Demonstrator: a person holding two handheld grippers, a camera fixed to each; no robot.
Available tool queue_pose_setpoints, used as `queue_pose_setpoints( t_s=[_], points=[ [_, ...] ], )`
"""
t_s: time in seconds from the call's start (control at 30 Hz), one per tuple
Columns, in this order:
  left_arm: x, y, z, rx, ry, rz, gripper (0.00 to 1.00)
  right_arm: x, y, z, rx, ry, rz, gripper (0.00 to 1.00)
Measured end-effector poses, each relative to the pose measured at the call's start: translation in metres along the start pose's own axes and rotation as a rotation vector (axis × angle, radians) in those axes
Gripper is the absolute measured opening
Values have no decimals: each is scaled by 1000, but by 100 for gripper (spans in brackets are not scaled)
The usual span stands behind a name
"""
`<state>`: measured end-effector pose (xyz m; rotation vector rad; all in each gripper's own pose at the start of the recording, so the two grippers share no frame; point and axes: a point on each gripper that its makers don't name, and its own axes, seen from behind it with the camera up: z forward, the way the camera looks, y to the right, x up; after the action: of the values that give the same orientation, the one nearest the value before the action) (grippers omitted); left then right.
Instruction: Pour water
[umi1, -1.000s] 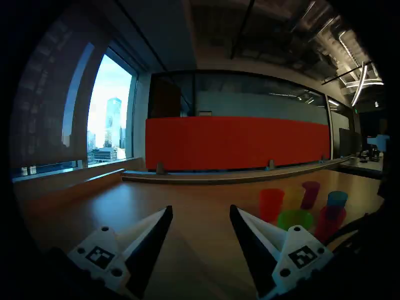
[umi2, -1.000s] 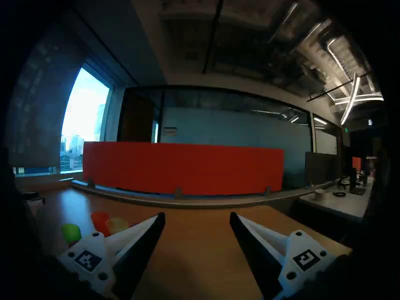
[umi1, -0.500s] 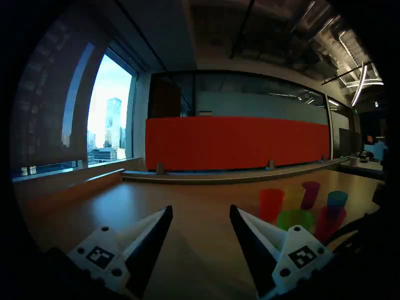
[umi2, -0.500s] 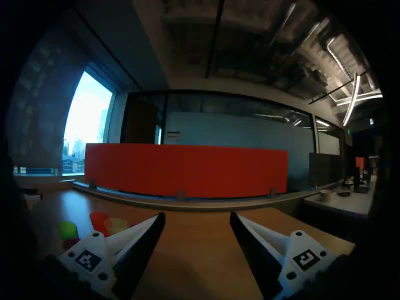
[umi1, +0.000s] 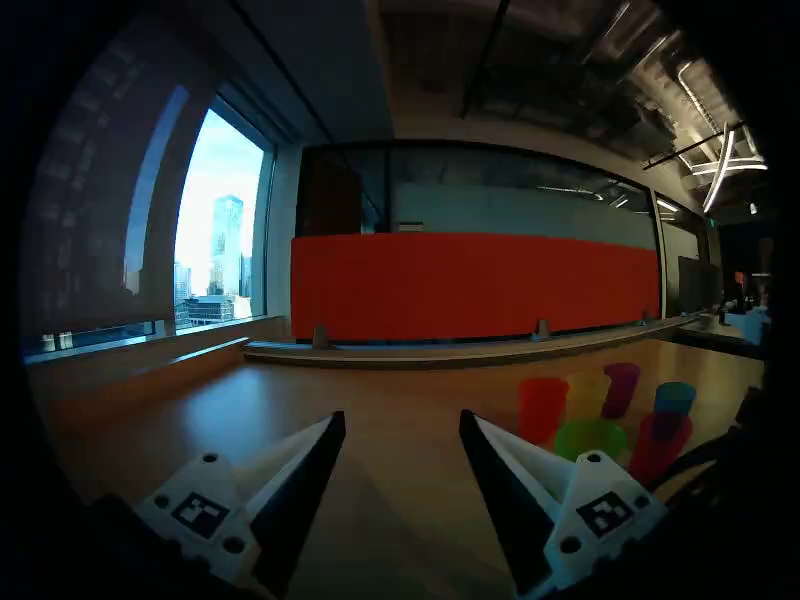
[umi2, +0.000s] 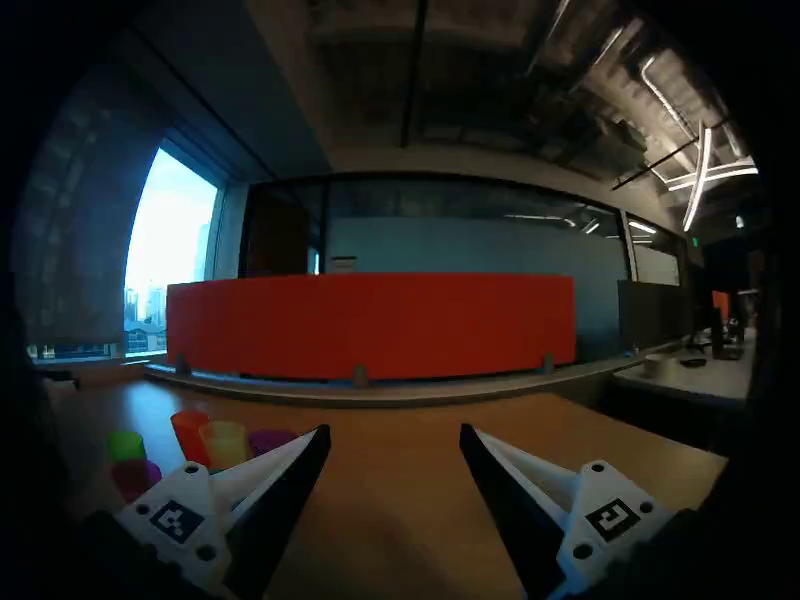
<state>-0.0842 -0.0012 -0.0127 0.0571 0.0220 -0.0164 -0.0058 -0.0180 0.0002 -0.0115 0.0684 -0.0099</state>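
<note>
Several coloured plastic cups stand in a cluster on the wooden table (umi1: 400, 420). In the left gripper view they sit to the right: an orange cup (umi1: 542, 408), a yellow cup (umi1: 587, 395), a purple cup (umi1: 621, 388), a teal cup (umi1: 674, 400), a green cup (umi1: 590, 438) and a red cup (umi1: 660, 446). My left gripper (umi1: 400, 440) is open and holds nothing, with the cups just beyond its right finger. In the right gripper view the cups stand at the lower left: green (umi2: 126, 446), orange (umi2: 190, 434), yellow (umi2: 224, 443). My right gripper (umi2: 395, 450) is open and empty.
A long red partition (umi1: 470, 285) runs along the table's far edge. Large windows (umi1: 215, 240) are on the left. Another desk with items (umi2: 690, 370) stands to the right. Bare tabletop stretches ahead of both grippers.
The right gripper view has swung and dipped a little, so more of the cups show at its lower left. The left gripper has stayed still.
</note>
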Motion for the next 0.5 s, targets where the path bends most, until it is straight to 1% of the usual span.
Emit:
queue_pose_setpoints(
  t_s=[0.2, 0.5],
  points=[
    [0, 0, 0, 0, 0, 0, 84, -8, 4, 2, 2, -9, 21, 100],
    [0, 0, 0, 0, 0, 0, 84, -19, 6, 4, 6, -26, 11, 99]
  ],
)
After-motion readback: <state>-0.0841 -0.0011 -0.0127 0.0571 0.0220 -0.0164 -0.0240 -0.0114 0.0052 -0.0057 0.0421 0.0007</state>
